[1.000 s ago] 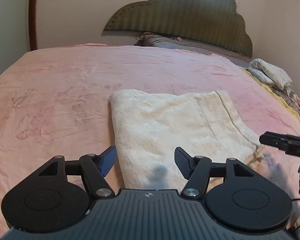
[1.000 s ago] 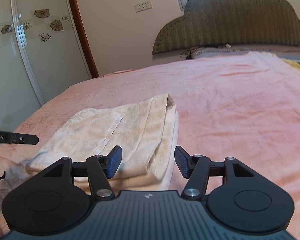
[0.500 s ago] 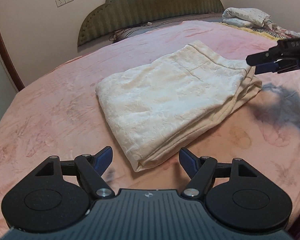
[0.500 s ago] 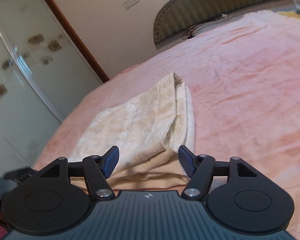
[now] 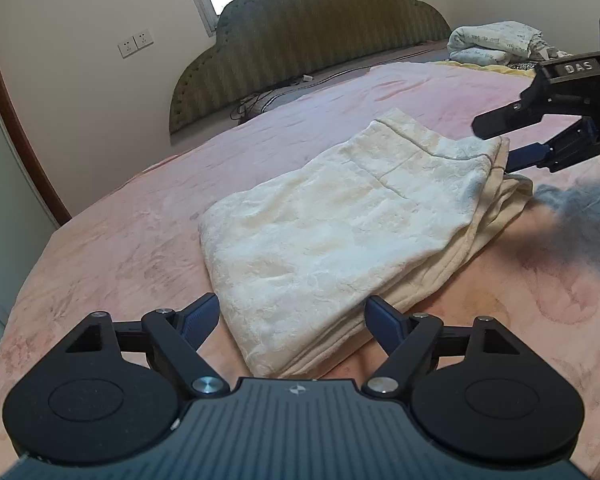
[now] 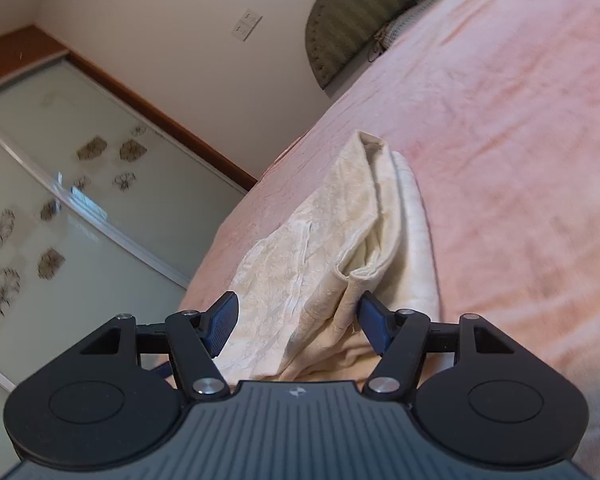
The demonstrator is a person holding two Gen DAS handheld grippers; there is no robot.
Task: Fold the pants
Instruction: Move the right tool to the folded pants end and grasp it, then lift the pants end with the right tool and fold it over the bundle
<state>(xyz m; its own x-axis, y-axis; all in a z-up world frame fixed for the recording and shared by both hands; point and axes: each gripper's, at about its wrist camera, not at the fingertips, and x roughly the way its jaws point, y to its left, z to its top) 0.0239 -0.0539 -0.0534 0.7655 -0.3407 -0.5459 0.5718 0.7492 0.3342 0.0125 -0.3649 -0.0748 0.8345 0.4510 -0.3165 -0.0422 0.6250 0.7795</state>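
Folded cream pants (image 5: pixel 332 232) lie on a pink bedspread (image 5: pixel 120 248). My left gripper (image 5: pixel 292 314) sits low at their near corner. Its jaws are opening, with the corner of the cloth between them and neither pad pressing on it. My right gripper (image 5: pixel 494 144) reaches in from the right at the far corner. In the right wrist view, that gripper (image 6: pixel 298 312) is rolled to one side and straddles the layered edge of the pants (image 6: pixel 320 260). It is open, and the fold reaches close to the right pad (image 6: pixel 374 320).
A dark green padded headboard (image 5: pixel 308 44) stands at the far end, with cables (image 5: pixel 252 104) lying below it. Folded bedding (image 5: pixel 496 42) is heaped at the far right. A glass sliding door with a flower pattern (image 6: pixel 60 208) runs along the left of the bed.
Both wrists have rolled, so the room looks tilted. My left gripper has moved down to the pants' near corner with wider jaws. My right gripper has sunk closer to its corner.
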